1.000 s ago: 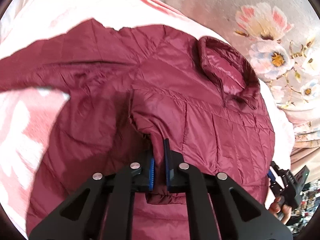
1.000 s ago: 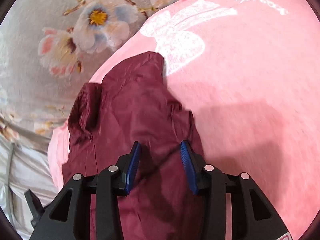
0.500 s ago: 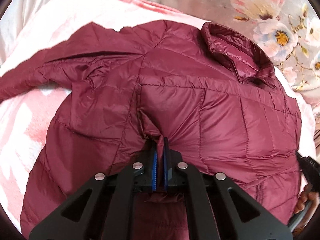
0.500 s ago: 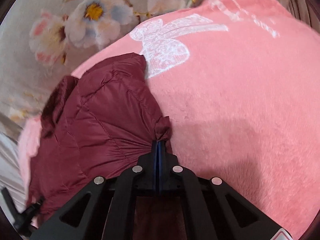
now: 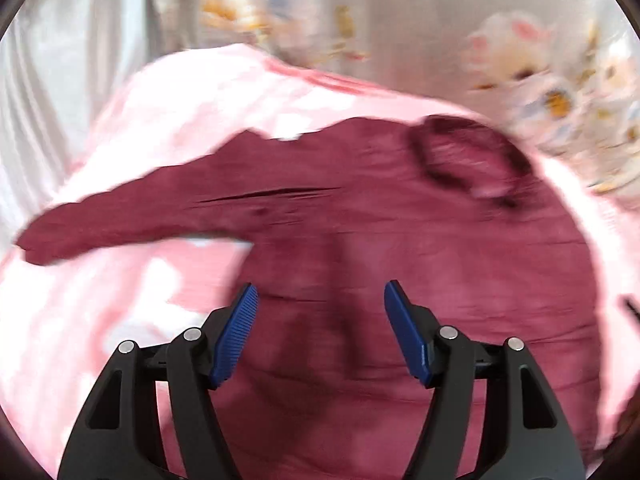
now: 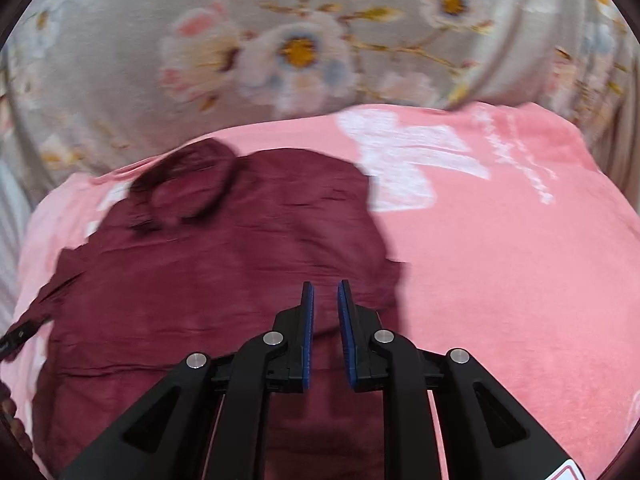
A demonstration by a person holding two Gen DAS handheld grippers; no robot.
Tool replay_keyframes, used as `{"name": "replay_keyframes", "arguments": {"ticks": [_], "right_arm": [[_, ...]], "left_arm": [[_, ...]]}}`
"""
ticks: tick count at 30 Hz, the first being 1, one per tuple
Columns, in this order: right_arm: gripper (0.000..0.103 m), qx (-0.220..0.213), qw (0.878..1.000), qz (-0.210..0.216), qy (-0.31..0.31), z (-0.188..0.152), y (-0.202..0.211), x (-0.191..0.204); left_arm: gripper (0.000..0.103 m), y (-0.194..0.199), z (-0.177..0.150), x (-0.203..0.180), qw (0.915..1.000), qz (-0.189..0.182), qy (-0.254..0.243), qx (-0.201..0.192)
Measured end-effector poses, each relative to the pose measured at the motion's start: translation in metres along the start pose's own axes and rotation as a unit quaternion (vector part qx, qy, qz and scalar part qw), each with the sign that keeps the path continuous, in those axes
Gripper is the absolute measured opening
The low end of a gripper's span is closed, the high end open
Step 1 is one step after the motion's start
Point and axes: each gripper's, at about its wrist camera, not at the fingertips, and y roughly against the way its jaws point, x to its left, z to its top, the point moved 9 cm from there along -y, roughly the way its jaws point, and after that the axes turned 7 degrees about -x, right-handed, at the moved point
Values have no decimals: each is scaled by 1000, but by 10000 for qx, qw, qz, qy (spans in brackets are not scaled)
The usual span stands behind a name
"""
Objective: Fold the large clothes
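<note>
My left gripper (image 5: 320, 316) hangs wide apart above the maroon jacket (image 5: 400, 272), spread on the pink blanket (image 5: 120, 300) (one sleeve (image 5: 120, 220) stretched out); my right gripper (image 6: 325, 312), fingers slightly parted, grips nothing.

1. One maroon jacket (image 5: 400, 248) lies in front of me, with one collar (image 5: 464, 160) and one sleeve (image 5: 120, 220) stretched out to the side that I can count.
2. One pink blanket (image 6: 500, 280) is under it.
3. One floral cloth (image 6: 280, 48) is behind.
4. Two claws are mine: my left claw (image 5: 320, 300) and my right claw (image 6: 325, 300), each with two blue pads.
</note>
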Motion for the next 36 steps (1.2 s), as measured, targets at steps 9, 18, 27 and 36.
{"name": "replay_keyframes", "arguments": {"ticks": [9, 18, 27, 36], "right_arm": [[16, 502, 9949, 516, 708, -40, -45, 79], [13, 807, 9938, 568, 508, -62, -68, 73], [13, 759, 9944, 584, 437, -63, -69, 72], [13, 759, 9945, 565, 447, -63, -70, 73]], "left_arm": [[63, -53, -45, -79, 9957, -460, -228, 766], [72, -76, -64, -73, 9976, -294, -309, 551], [81, -79, -66, -79, 9973, -60, -647, 350], [87, -80, -68, -81, 9968, 15, -728, 340]]}}
